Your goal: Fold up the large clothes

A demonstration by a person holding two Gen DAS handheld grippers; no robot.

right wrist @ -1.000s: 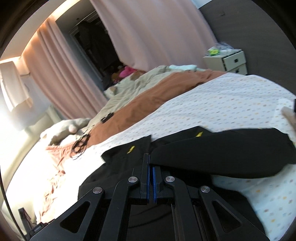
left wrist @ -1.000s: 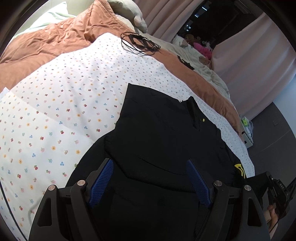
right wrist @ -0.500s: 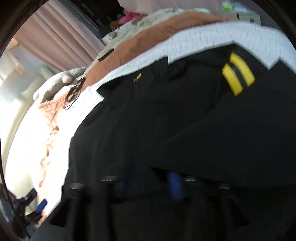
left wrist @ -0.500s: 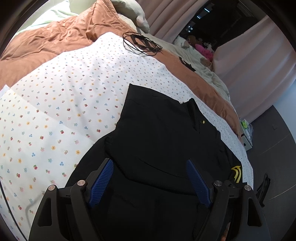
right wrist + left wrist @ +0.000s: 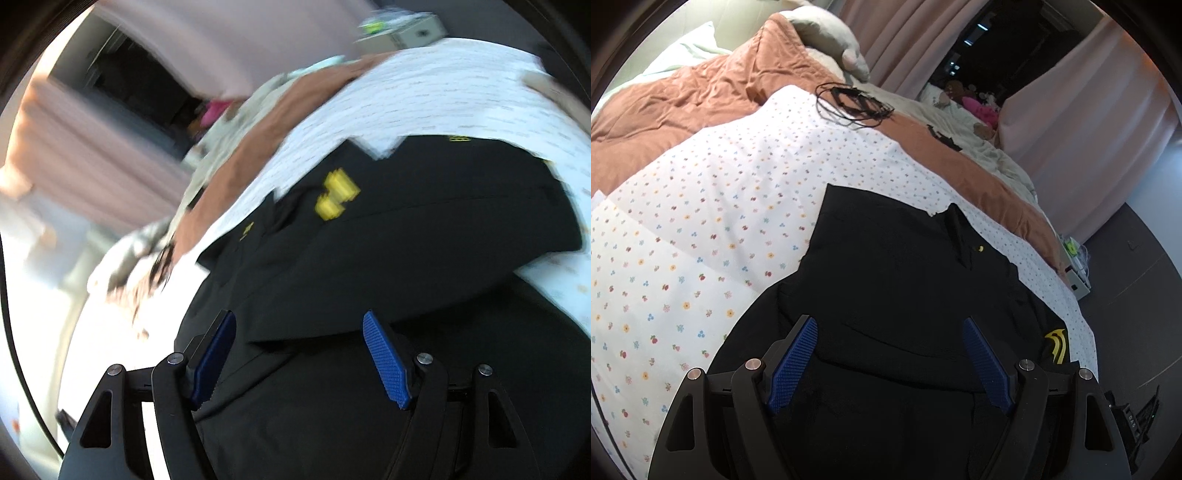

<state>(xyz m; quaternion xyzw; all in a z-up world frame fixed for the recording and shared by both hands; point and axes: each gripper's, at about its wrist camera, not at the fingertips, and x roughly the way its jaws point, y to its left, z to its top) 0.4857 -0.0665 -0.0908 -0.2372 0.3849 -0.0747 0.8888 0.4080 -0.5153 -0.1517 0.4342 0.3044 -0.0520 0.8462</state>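
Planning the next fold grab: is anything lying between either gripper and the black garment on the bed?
Nothing visible does. The left gripper hangs open directly over the black garment, with only its fabric between the pads. The right gripper, jaws opening, is likewise right above it. The tangled black cable lies far off near the pillows.

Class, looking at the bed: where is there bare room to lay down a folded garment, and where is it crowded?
Free: floral sheet, between the black garment and the rust-brown quilt. Crowded: black cords at the sheet's far edge, toys by the curtain.
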